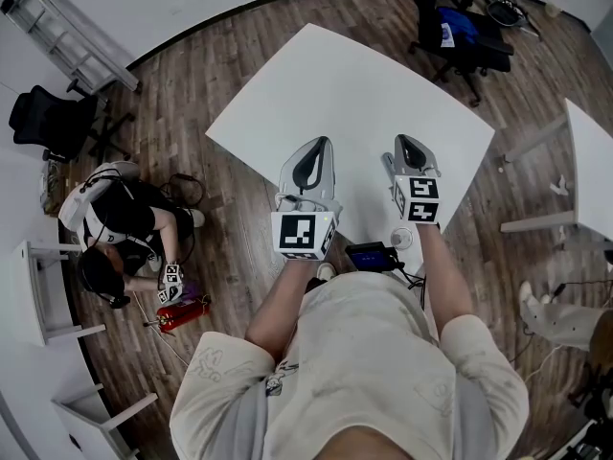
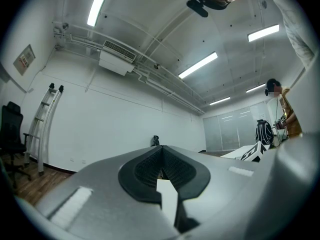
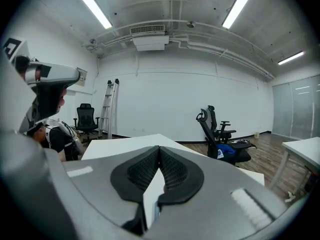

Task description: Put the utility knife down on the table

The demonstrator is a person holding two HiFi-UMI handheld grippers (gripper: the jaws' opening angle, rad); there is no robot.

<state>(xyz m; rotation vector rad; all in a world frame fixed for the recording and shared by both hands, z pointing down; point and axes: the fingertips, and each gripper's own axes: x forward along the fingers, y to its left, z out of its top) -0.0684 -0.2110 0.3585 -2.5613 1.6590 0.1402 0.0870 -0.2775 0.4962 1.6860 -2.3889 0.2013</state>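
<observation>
My left tool at frame centre, over near part of white desk: jaws together, pads meeting at tips, nothing between them. My right tool just to its right, level with it in frame, also closed tight and empty. Both point toward top of frame. Utility knife: cannot make it out in any view. Small black device at desk's near edge, below right tool. Office chair upper right, ladder upper left, person low on wooden floor at left.
</observation>
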